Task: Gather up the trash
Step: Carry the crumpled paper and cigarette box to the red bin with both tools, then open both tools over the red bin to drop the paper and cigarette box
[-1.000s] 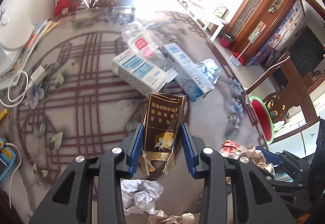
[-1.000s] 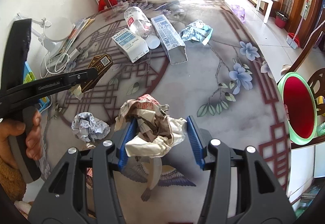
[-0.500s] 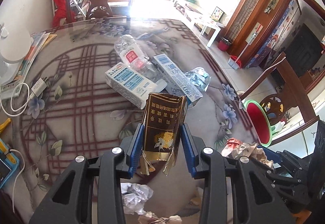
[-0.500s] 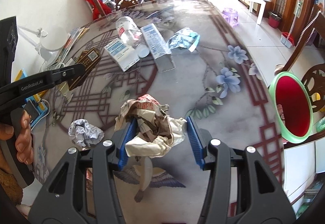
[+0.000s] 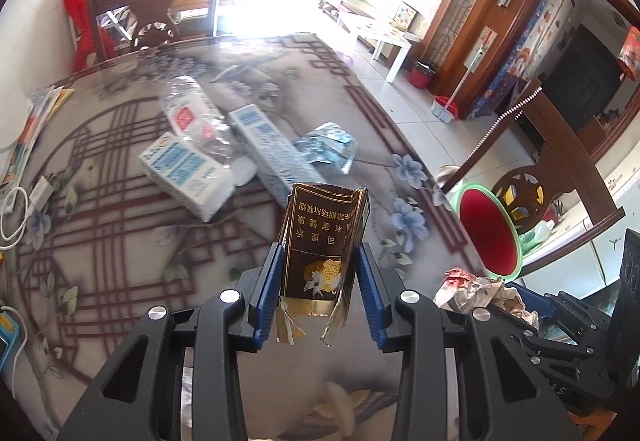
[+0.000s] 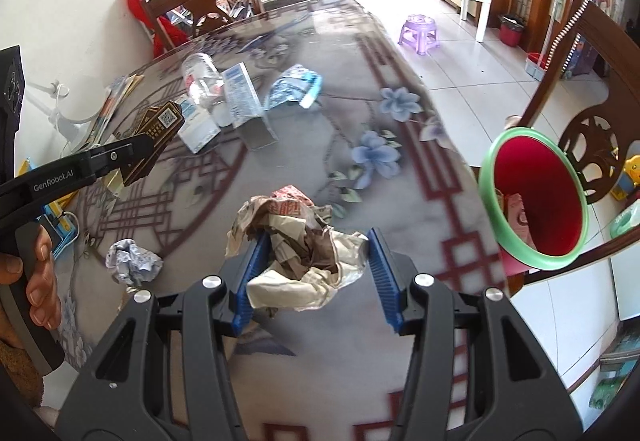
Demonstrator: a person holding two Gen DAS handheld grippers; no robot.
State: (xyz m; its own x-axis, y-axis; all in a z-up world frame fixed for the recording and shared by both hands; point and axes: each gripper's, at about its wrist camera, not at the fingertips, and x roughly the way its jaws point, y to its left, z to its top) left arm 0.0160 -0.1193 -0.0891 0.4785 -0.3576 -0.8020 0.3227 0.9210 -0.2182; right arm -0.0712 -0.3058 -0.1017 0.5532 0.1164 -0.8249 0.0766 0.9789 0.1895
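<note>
Left wrist view: left gripper [image 5: 318, 277] clamped on a torn dark cigarette box [image 5: 320, 241], held above the table [image 5: 120, 241]. Right gripper [image 6: 314, 269] clamped on crumpled paper [image 6: 296, 245] (bin [image 6: 534, 201] beside the table's edge). Cartons and a bottle [image 5: 196, 117] lie farther off.

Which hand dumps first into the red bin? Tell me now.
Right. The right gripper, clamped on the crumpled paper wad, sits nearer the red bin beside the table edge. The left gripper, holding the cigarette pack, is farther over the table.
</note>
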